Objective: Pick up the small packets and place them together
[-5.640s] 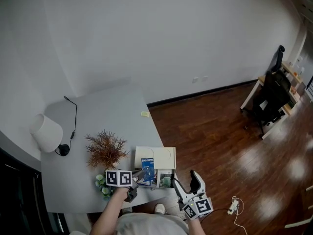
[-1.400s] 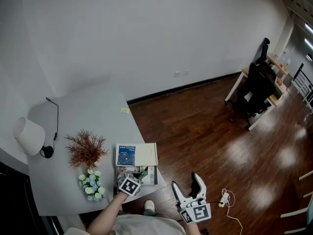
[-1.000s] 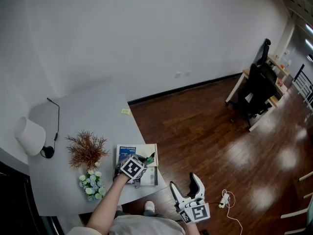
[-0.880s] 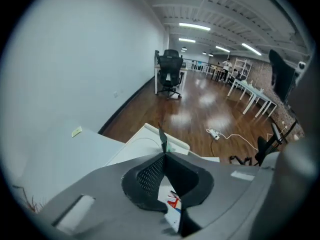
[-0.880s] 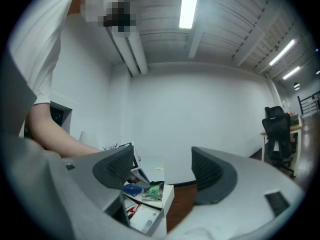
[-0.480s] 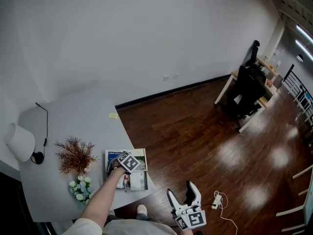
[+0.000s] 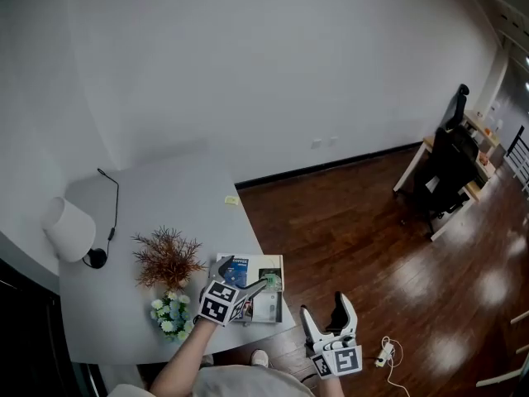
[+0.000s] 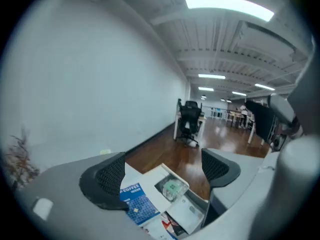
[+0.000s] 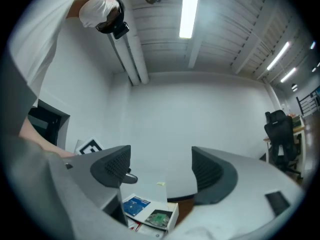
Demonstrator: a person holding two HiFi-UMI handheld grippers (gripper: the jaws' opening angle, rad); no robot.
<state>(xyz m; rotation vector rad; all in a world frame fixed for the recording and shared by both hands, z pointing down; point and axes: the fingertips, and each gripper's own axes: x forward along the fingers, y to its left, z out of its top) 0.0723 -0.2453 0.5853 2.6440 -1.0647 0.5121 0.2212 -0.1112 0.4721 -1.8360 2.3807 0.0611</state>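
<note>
Hovering over the white box (image 7: 263,265) at the lower middle of the head view, the left gripper (image 7: 241,278) has just been opening its jaws. They now stand wide apart with nothing pressed between the pads. In the left gripper view the box's contents only show through the gap, lying clear below it. The right gripper (image 7: 327,314) sits at the lower right of the head view, off the edge of the grey table (image 7: 157,205). Its jaws have also just opened a little further and hold nothing; its own view shows wall between them and the box low in the frame.

On the flat white panel of the box lie a blue drip-coffee packet (image 8: 137,204) and, just beside it to the right, a green packet (image 8: 172,188). These two look gathered as a pair. Lower in the left gripper view, in the box's nearer section, a pale packet (image 8: 192,211) and a red-and-black packet (image 8: 172,228) lie apart from that pair.

The task therefore seems partly done: two packets sit together on the panel, and at least two more wait to join them. Whether further packets lie under the left gripper's body cannot be told. With both grippers empty, neither is carrying anything at this moment.
</note>
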